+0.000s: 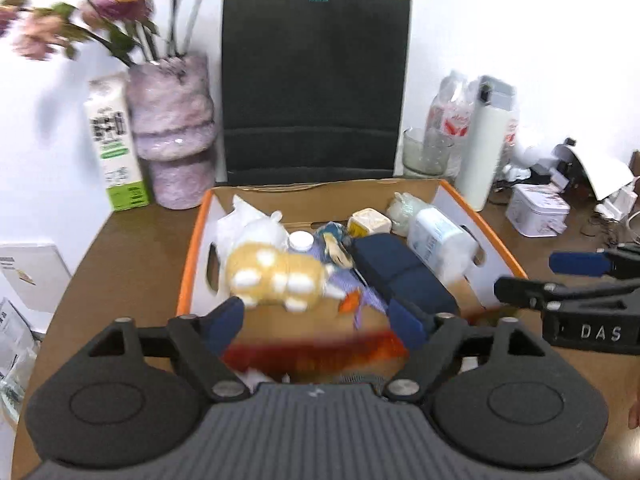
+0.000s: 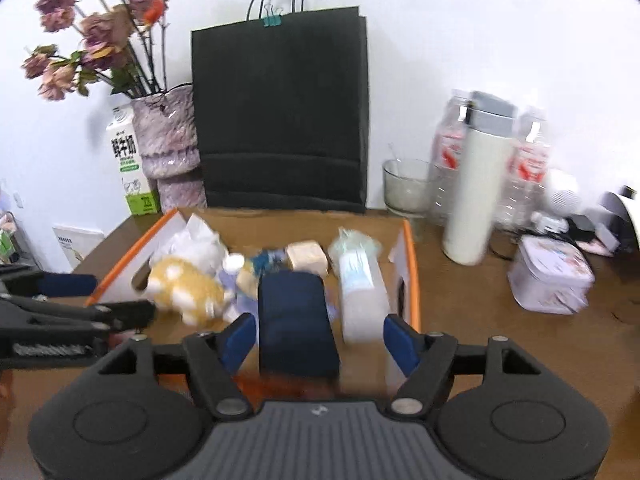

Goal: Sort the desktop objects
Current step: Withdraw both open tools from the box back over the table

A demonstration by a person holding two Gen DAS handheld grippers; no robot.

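Note:
An orange-rimmed cardboard box (image 1: 190,256) (image 2: 412,264) on the brown desk holds a yellow plush toy (image 1: 276,276) (image 2: 188,292), a dark blue case (image 1: 400,276) (image 2: 296,320), a white wipes pack (image 1: 440,240) (image 2: 362,288), a small white bottle (image 1: 301,240) and a beige cube (image 1: 368,222) (image 2: 306,256). My left gripper (image 1: 320,324) is open and empty above the box's near edge, beside the plush. My right gripper (image 2: 320,338) is open and empty, its jaws either side of the blue case's near end; it also shows in the left wrist view (image 1: 560,280).
A black paper bag (image 1: 316,84) (image 2: 280,108) stands behind the box. A pink vase with flowers (image 1: 172,128) (image 2: 168,140) and a milk carton (image 1: 114,140) (image 2: 130,160) stand at back left. A white thermos (image 2: 476,176), glass cup (image 2: 406,188), water bottles and a tin (image 2: 550,276) stand right.

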